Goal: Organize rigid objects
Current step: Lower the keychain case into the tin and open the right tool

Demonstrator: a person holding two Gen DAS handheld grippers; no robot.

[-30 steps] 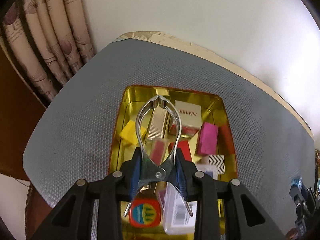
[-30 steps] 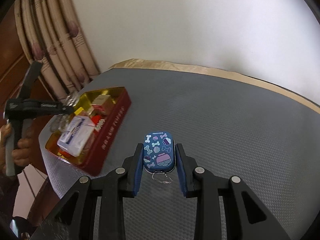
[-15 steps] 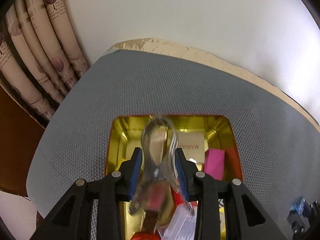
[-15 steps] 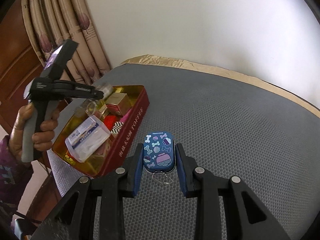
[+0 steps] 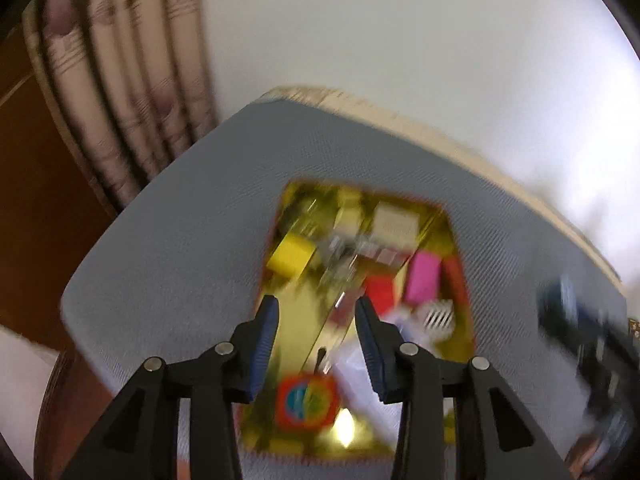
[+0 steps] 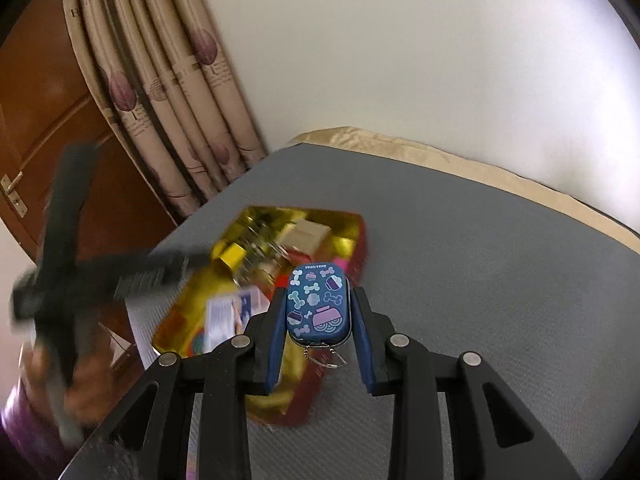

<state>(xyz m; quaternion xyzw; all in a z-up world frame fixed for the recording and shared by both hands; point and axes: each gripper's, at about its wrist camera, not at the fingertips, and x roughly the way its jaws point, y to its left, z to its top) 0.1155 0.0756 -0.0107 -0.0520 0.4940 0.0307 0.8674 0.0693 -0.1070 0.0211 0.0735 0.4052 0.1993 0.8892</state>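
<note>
Grey woven mat [image 5: 180, 216] under a cream wall; gold tray [image 5: 288, 320] with red rim lay on it, crowded with small boxes.

Item, left gripper [image 5: 316, 344]: I had just opened its jaws. Nothing sat between them now, where a second earlier they clamped the metal nail clipper [image 5: 340, 264], a blurred glint in the tray beside the yellow block [image 5: 291, 257]. I judged that piece delivered.

Item, right gripper [image 6: 318, 344]: jaws closed on the blue patterned tin [image 6: 318, 304], carried over the tray's near edge, next for placing.

Patterned curtain [image 6: 168, 92] hangs beside wooden door [image 6: 44, 120].
</note>
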